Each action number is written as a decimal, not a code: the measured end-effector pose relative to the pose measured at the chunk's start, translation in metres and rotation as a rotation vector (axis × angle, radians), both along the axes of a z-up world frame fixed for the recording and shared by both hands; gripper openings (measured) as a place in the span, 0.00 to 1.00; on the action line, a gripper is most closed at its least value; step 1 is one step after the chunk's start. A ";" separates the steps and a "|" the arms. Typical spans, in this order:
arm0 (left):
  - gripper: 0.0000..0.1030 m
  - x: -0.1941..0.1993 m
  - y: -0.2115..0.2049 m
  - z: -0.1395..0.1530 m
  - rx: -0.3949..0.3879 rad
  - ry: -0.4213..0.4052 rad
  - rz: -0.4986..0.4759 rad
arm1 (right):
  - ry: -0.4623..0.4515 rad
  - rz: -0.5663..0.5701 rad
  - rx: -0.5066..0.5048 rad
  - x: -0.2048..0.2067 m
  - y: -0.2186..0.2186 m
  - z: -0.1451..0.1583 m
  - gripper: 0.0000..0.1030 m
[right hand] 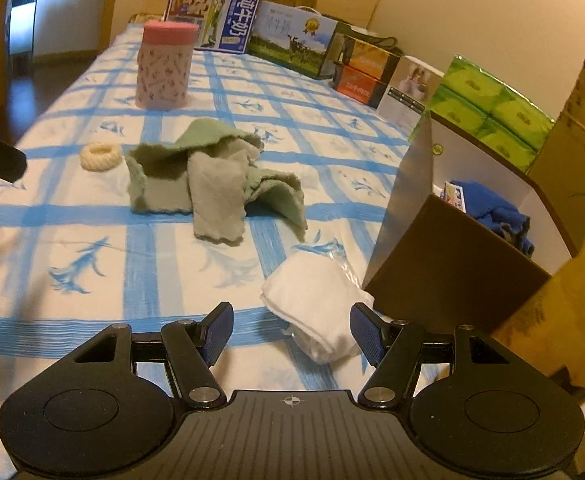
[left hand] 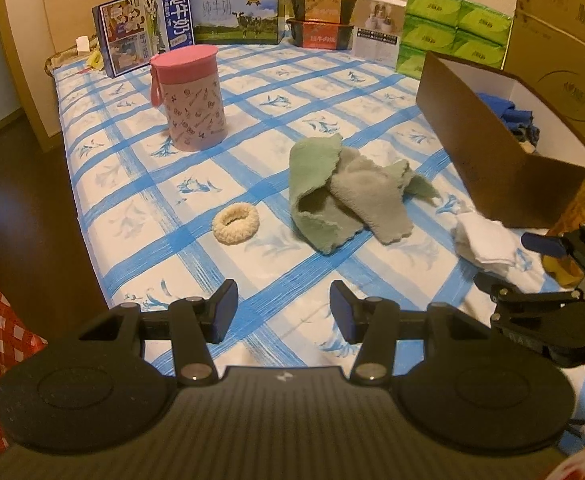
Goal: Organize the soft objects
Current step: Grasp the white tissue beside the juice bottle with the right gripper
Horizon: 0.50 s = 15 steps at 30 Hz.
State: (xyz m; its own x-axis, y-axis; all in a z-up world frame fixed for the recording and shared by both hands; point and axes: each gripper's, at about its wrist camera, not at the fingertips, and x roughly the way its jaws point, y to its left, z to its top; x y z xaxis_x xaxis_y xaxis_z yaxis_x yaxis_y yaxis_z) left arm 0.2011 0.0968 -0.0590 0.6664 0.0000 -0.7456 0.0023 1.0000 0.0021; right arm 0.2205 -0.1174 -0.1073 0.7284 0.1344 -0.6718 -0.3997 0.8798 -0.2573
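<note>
Surface is a bed with a blue-checked sheet.

Left gripper: fingers spread, nothing between them, only sheet visible in the gap. Ahead of the fingers and slightly right lies a crumpled green-grey cloth; its long axis runs from near the fingers' left side away to the far right. Just left of the cloth, ahead of the left finger, a cream knitted ring lies flat. Further ahead and left, a pink lidded canister stands upright.

Right gripper: fingers spread, not pressing on anything. A folded white cloth lies on the sheet just ahead of the fingers, its near end reaching into the gap close to the right finger; long axis runs from far-left to near-right. Whether the right finger touches it cannot be told.

Right of the fingers, beside the white cloth, an open brown box holds a blue cloth. Cartons and green tissue packs line the far edge.
</note>
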 end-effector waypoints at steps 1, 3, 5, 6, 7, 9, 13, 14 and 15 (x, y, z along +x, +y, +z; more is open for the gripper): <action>0.46 0.002 0.000 -0.002 0.002 0.004 0.002 | -0.005 0.001 -0.012 0.002 0.002 -0.003 0.63; 0.46 0.005 0.001 -0.007 0.005 0.011 0.003 | -0.014 0.004 -0.034 0.007 0.005 -0.009 0.63; 0.46 0.007 0.002 -0.011 0.009 0.018 0.004 | -0.018 0.003 -0.047 0.012 0.006 -0.013 0.62; 0.46 0.009 0.002 -0.013 0.011 0.024 0.006 | -0.018 0.005 -0.044 0.013 0.007 -0.014 0.56; 0.46 0.010 0.003 -0.016 0.012 0.028 0.007 | -0.016 0.007 -0.038 0.014 0.006 -0.015 0.53; 0.46 0.013 0.003 -0.019 0.013 0.033 0.009 | -0.006 -0.003 -0.024 0.019 0.004 -0.015 0.39; 0.46 0.017 0.005 -0.023 0.019 0.032 0.009 | -0.003 -0.029 0.056 0.022 -0.008 -0.007 0.15; 0.46 0.018 0.006 -0.023 0.024 0.032 0.009 | 0.000 -0.035 0.084 0.023 -0.012 -0.004 0.05; 0.46 0.020 0.006 -0.024 0.030 0.033 0.009 | 0.007 -0.041 0.118 0.024 -0.016 0.000 0.02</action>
